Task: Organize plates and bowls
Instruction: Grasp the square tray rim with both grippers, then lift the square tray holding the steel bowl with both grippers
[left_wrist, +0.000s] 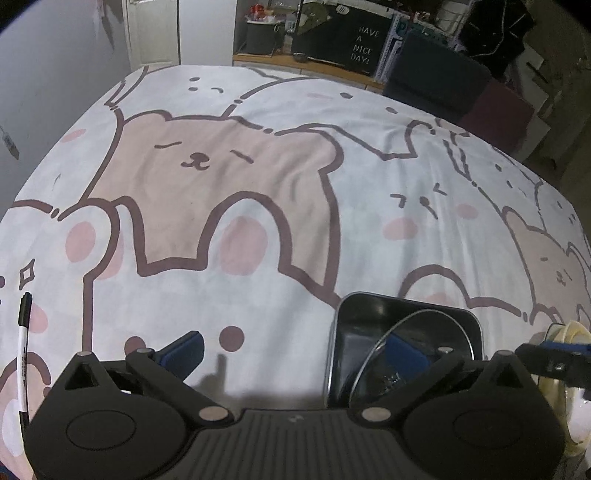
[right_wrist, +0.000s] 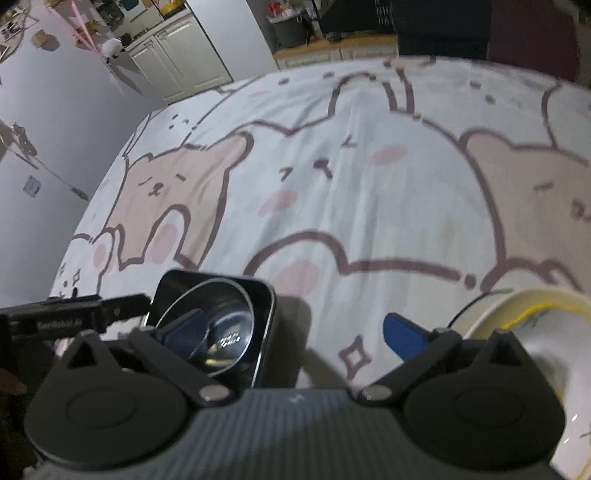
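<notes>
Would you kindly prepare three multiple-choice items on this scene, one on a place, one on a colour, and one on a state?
1. Where does the round metal bowl sit?
A. inside the dark square dish
B. on the bare cloth
C. on the pen

2. What colour are the gripper fingers' pads?
A. red
B. blue
C. green

3. How do the left gripper and right gripper stand?
A. both shut on the bowl
B. one shut, one open
C. both open, holding nothing

Answers: 1 A, the bowl's rim lies within the dish walls; 2 B, blue pads show in both views; 3 C, fingers are spread wide apart in each view, gripping nothing.
</notes>
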